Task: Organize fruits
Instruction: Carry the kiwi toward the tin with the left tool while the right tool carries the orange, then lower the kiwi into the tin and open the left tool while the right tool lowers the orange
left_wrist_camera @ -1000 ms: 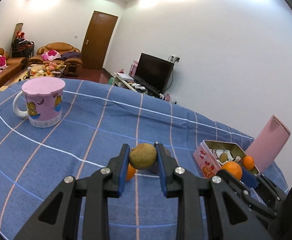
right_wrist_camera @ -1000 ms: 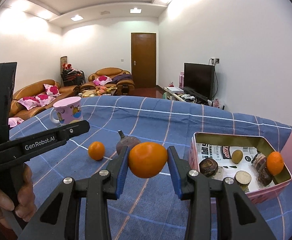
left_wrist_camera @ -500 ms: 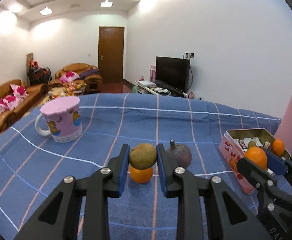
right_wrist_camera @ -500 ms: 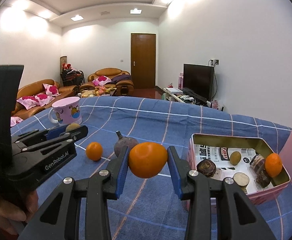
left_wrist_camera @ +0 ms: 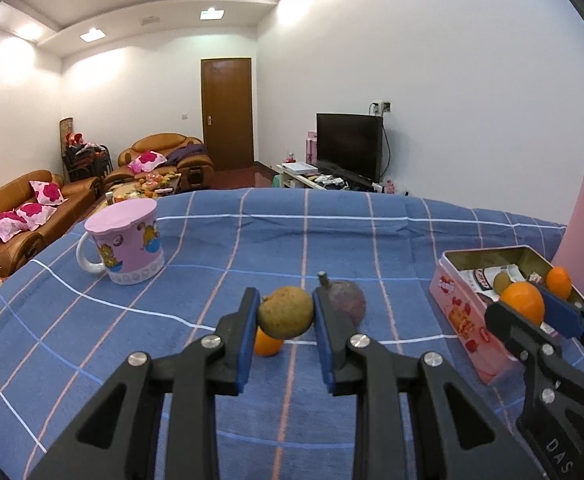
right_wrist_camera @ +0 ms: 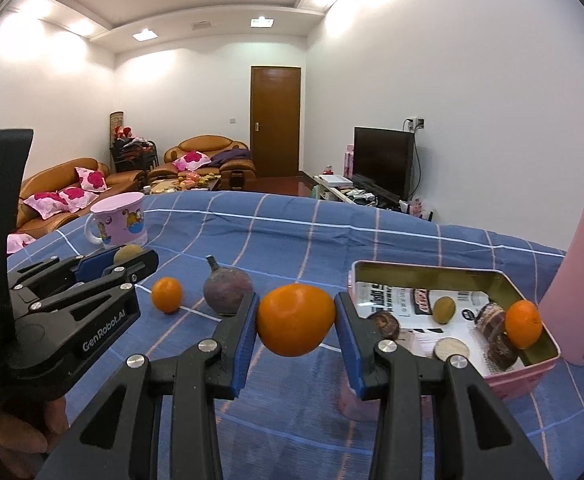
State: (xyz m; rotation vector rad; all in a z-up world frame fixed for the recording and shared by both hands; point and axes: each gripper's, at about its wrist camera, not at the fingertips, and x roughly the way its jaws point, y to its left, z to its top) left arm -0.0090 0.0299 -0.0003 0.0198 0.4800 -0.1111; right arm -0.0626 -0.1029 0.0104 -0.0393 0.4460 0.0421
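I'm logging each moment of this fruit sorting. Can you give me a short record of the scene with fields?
left gripper: jaws shut on a yellow-brown fruit
right gripper: jaws shut on an orange
tin box: open, holds a small orange, a green fruit and dark items
loose on cloth: small orange, purple fruit
mug: upright, far left

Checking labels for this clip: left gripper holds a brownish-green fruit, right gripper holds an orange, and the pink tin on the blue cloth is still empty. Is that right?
Not quite. The pink tin is not empty: the right wrist view shows a small orange, a small green fruit and some dark pieces inside. The rest holds.
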